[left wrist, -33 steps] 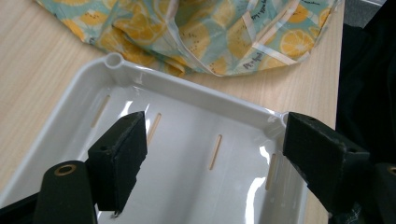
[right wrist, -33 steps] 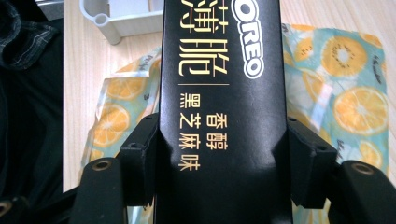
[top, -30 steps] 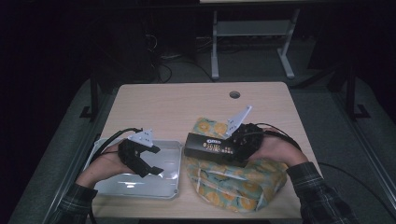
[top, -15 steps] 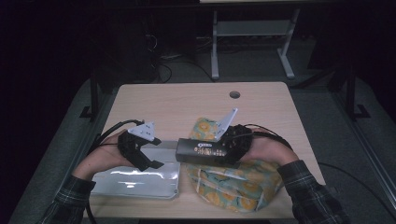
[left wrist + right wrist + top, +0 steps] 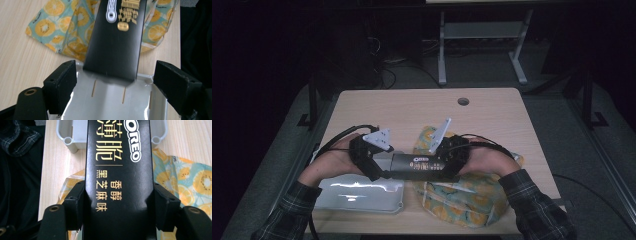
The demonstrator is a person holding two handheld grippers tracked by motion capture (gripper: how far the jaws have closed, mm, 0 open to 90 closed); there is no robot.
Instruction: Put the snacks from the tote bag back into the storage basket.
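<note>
Dark room, light wood table (image 5: 492,107).

High view: right gripper (image 5: 447,159) holds black Oreo box (image 5: 419,165) level, between fruit-print bag (image 5: 462,200) on right and grey tray (image 5: 362,192) on left; left gripper (image 5: 372,165) at box's left end.

Left gripper view: jaws apart, box end between them, no contact.

Right gripper view: jaws clamped on box sides; glossy black, gold lettering.

Advice: keep box level, centre over tray, lower before release.

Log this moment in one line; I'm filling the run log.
right hand-held gripper: shut on black Oreo box | left hand-held gripper: open at box end | below: grey plastic tray, fruit-print bag
</note>
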